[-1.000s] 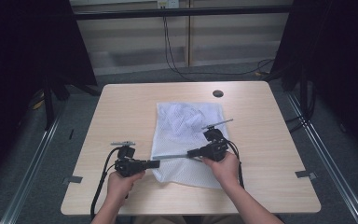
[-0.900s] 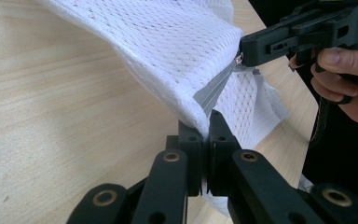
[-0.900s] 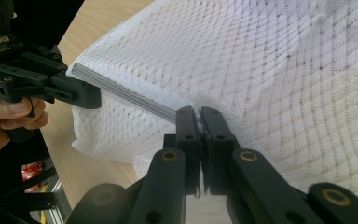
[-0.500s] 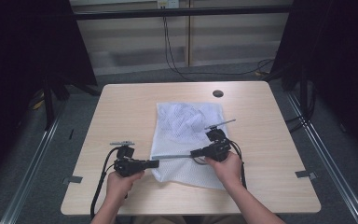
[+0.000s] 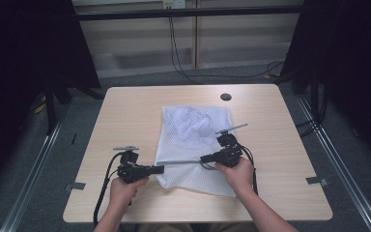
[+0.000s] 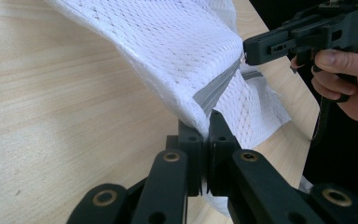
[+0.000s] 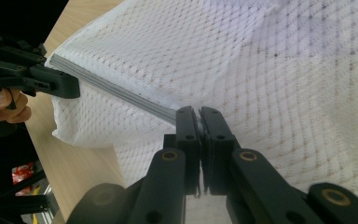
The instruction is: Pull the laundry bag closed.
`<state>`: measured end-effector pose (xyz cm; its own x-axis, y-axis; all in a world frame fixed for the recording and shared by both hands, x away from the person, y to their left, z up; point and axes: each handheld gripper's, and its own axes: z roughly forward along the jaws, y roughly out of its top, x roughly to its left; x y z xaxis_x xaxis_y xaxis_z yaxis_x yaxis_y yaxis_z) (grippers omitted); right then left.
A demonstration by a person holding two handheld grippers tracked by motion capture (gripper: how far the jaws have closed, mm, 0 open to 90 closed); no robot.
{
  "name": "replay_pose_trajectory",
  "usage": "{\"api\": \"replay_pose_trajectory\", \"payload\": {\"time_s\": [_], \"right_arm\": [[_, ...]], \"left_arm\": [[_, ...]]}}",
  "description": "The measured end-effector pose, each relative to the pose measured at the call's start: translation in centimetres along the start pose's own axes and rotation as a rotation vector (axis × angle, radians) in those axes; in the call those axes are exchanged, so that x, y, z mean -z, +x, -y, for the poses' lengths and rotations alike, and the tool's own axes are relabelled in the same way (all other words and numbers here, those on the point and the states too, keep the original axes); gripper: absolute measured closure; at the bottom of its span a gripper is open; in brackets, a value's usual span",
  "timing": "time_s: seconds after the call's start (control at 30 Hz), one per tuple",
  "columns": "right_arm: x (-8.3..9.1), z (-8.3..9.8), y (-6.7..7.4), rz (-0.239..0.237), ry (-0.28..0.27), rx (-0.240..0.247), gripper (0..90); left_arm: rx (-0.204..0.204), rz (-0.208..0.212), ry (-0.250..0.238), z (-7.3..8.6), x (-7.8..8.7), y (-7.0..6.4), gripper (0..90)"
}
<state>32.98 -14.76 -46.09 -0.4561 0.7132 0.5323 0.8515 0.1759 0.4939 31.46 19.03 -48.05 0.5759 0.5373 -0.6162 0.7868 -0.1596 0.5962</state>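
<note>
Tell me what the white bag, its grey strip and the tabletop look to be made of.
White bag: soft open-weave mesh fabric, likely synthetic; tiny holes show and it drapes limply between the left tongs and right tongs.
Grey strip: looks like woven zipper tape, matte, with fine parallel ribs.
Tabletop: pale wood or wood-look laminate, smooth and matte, with faint straight grain lines.

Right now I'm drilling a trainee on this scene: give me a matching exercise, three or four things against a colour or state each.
Things:
1. left tool
2. mesh laundry bag
3. zipper strip
4. table

Descriptions:
A. pale wood
B. grey, stretched between both tools
C. white netting
D. shut on the bag's zippered edge

Pairs: 1-D, 2-C, 3-B, 4-A
</note>
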Motion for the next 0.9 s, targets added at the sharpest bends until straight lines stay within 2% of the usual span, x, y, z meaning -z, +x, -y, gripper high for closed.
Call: {"api": "replay_pose_trajectory", "payload": {"time_s": [0.53,0.63,0.77,0.9], "right_arm": [[0.15,0.16,0.07,0.004,0.009,-0.008,86.7],[0.30,0.16,-0.07,0.012,-0.001,0.000,86.7],[0.69,0.24,-0.43,0.000,-0.010,-0.016,86.7],[0.81,0.27,-0.47,0.015,-0.009,-0.012,86.7]], "left_arm": [[0.004,-0.002,0.006,0.03,-0.03,-0.04,87.5],[0.007,-0.004,0.002,0.01,0.10,0.09,87.4],[0.004,0.003,0.008,0.00,0.01,0.14,87.5],[0.008,0.000,0.007,0.04,0.03,0.06,87.5]]}}
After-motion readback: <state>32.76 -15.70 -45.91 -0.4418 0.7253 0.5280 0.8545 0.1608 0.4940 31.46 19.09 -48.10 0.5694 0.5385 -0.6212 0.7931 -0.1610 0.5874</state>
